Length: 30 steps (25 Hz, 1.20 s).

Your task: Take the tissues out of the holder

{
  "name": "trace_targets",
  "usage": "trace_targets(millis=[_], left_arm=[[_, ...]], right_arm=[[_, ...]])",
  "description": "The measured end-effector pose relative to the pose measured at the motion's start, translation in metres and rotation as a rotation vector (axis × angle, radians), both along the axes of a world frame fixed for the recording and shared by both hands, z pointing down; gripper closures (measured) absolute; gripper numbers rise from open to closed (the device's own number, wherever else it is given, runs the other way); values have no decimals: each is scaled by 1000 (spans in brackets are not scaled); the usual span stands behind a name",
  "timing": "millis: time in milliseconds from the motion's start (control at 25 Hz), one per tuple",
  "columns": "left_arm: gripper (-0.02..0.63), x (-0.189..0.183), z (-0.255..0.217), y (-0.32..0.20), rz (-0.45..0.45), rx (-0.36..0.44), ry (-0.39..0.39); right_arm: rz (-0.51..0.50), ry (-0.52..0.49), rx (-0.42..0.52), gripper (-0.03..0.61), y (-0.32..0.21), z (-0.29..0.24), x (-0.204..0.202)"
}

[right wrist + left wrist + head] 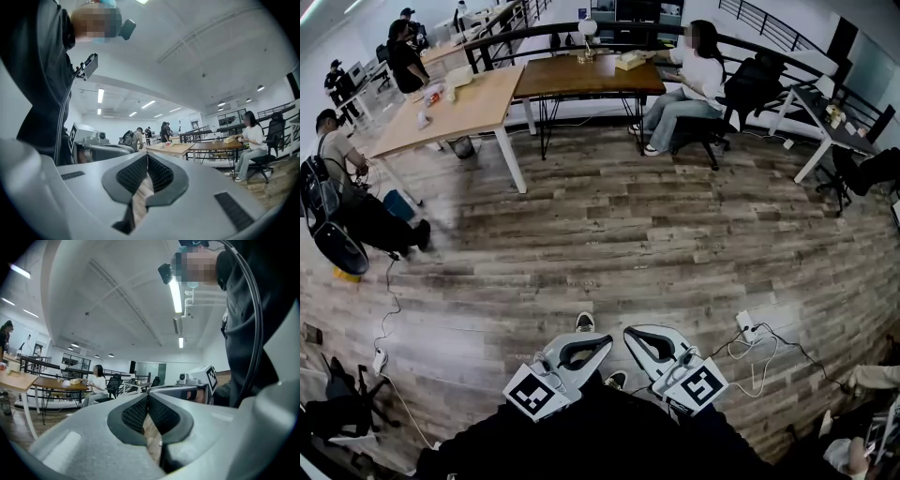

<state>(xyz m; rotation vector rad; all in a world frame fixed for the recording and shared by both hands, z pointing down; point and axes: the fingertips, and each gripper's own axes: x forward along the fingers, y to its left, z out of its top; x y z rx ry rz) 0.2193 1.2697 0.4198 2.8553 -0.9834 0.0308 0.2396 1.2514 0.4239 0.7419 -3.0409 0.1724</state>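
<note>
A pale yellowish box [630, 61] sits on the dark brown table [581, 80] far across the room; whether it is the tissue holder cannot be made out at this distance. It also shows small in the left gripper view, the box [74, 381], and in the right gripper view, the box [229, 139]. My left gripper [605, 343] and right gripper [630, 334] are held low, close to my body, side by side and pointing level. In its own view the left gripper [148, 397] has its jaws together with nothing between them. The right gripper [147, 156] is likewise shut and holds nothing.
A person sits on a black chair [741, 98] at the brown table. A light wooden table [450, 112] stands left of it, a grey desk [825, 127] at the right. A seated person with bags [342, 220] is at left. A power strip with cables [747, 326] lies on the plank floor.
</note>
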Motion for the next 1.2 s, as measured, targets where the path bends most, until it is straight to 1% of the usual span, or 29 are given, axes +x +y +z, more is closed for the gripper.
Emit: trace_targets(millis=[240,560,800,960,1200], left_arm=[[604,-5,1,-49,17,10,4],[604,-23,-4,-129,14,9,19],[604,-54,-13,-195,5,12,36],[604,-76,-17,-231,6,19,42],[604,-107,-16,-278,16,25,42]], right_arm=[[14,15,-2,574,-46,2,-4],[16,30,-3,574,-124,-4,-22],[10,36,16,574,-192,-13,-52],[9,52,25,574,-227,-17,-73],[15,60,14,574,-273,-18,-104]])
